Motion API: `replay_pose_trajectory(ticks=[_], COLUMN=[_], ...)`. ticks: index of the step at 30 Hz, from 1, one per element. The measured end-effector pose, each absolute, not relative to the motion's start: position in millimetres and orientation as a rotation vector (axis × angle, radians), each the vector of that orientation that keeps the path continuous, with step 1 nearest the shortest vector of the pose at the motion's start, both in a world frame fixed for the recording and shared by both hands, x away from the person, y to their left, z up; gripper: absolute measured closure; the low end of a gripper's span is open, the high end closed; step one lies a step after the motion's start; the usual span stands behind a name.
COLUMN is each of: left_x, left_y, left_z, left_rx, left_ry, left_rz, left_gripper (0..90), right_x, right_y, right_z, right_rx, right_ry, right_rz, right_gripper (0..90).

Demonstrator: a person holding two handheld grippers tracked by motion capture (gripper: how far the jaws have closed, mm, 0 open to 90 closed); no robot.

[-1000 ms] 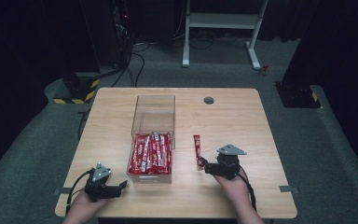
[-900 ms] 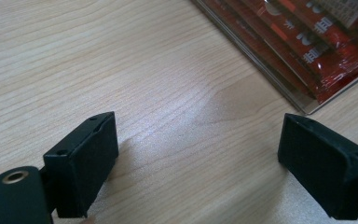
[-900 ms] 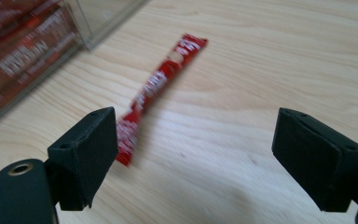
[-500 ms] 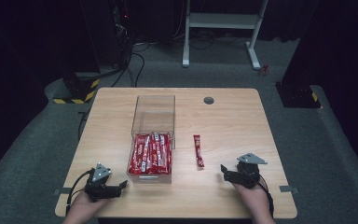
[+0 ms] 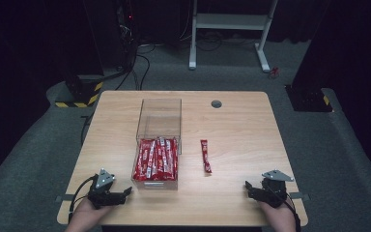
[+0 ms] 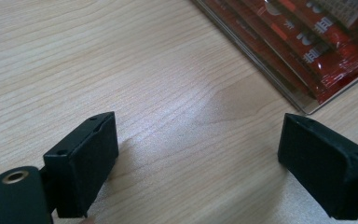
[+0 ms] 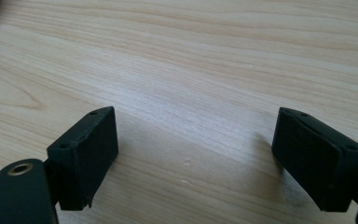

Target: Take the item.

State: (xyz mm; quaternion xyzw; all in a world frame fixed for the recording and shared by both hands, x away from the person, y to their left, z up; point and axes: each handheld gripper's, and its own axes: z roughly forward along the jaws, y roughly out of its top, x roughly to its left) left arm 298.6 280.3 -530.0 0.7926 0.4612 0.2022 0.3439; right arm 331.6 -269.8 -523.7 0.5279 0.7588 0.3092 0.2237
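A clear plastic box (image 5: 158, 126) stands mid-table, its near half filled with several red sachets (image 5: 156, 158). One red sachet (image 5: 206, 156) lies alone on the wood just right of the box. My left gripper (image 5: 125, 192) rests open at the table's front left, close to the box's near corner; the left gripper view has the box corner and sachets (image 6: 317, 51) at upper right, and its gripper (image 6: 198, 163) holds nothing. My right gripper (image 5: 248, 186) rests open at the front right, away from the lone sachet, with bare wood between its jaws (image 7: 196, 158).
The wooden table (image 5: 241, 135) has a round cable hole (image 5: 216, 103) at the back. Beyond it are a white frame's legs (image 5: 232, 29) and dark equipment on a grey carpet. Bare wood lies between the two grippers.
My right gripper let go of the lone sachet, left it beside the box, and drew back right and toward the front edge. The left gripper stayed put.
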Motion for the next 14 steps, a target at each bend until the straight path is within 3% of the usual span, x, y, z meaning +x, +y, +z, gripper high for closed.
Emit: replay_pose_trajectory(ticks=[14], left_x=[299], left_y=[280], left_z=[-530], left_rx=[2.054], left_ry=[1.200], left_rz=[0.527], left_gripper=[12.4], right_x=[344], right_y=[-266], right_z=[-524], right_rx=[1.506], right_ry=[2.048], right_rz=[0.840], right_gripper=[14.2])
